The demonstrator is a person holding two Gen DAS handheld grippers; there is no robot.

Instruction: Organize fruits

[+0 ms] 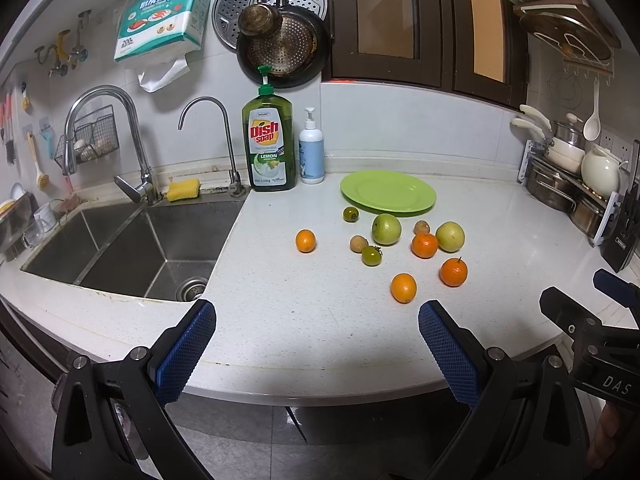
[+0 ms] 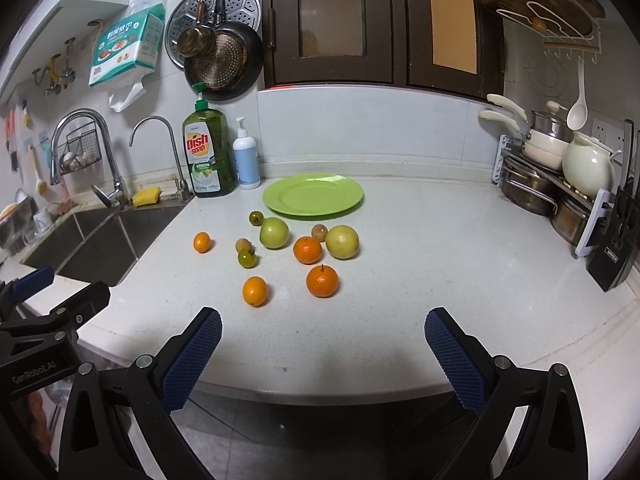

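a: what is on the bench, going left to right?

b: first the sink, then the green dish soap bottle. after that comes a small orange fruit all by itself. then a bunch of fruit sits just in front of the green plate: two little dark green ones, two small brown ones, two big pale green round ones, and three more orange ones. the plate has nothing on it.

a: how will the fruit feel to pick up?

b: i think they are all light. the orange ones look smooth and round, so they could roll away. the big green ones look hard. the tiny ones may be soft, though they are too small to tell for sure. grab each one around its fat middle, not too tight, so it does not squish.

a: and the grabbers?

b: the left hand-held gripper is spread wide open and holds nothing. it hangs at the near edge of the bench. the right hand-held gripper is wide open and has nothing in it too. the closest fruit to it is the orange one with the little stem.
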